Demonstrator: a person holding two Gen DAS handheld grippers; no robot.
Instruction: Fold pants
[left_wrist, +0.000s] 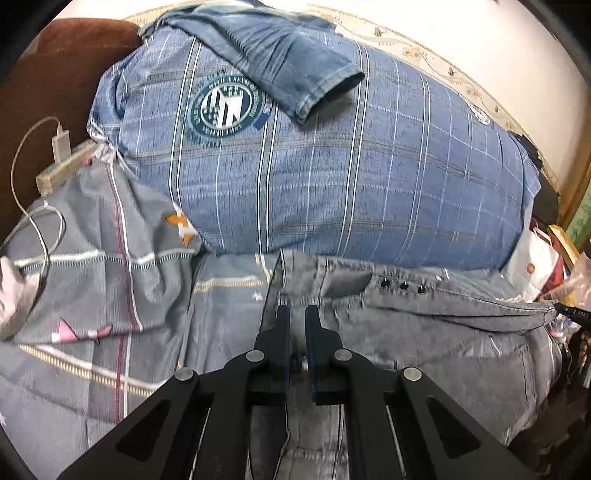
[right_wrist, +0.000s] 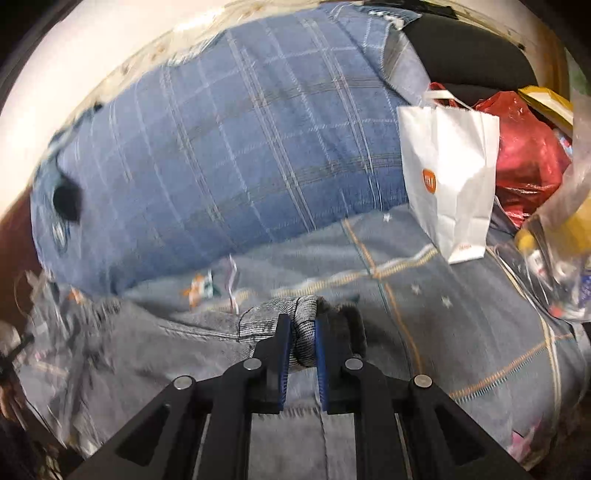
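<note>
We hold grey pants (left_wrist: 424, 317) across the lower frame, above the bed (left_wrist: 110, 295). Both grippers, left (left_wrist: 297, 314) and right (right_wrist: 303, 326), have jaws pinching the waistband, likely to carry a fold.

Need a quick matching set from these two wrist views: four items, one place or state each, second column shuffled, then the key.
1. grey pants
2. white paper bag
3. blue denim garment
4. white charger

A. lying on top of the blue plaid quilt
B. plugged into a power strip, left edge
C. standing on the bed by a red bag
D. pinched in both grippers

Pairs: 1-D, 2-C, 3-A, 4-B
</note>
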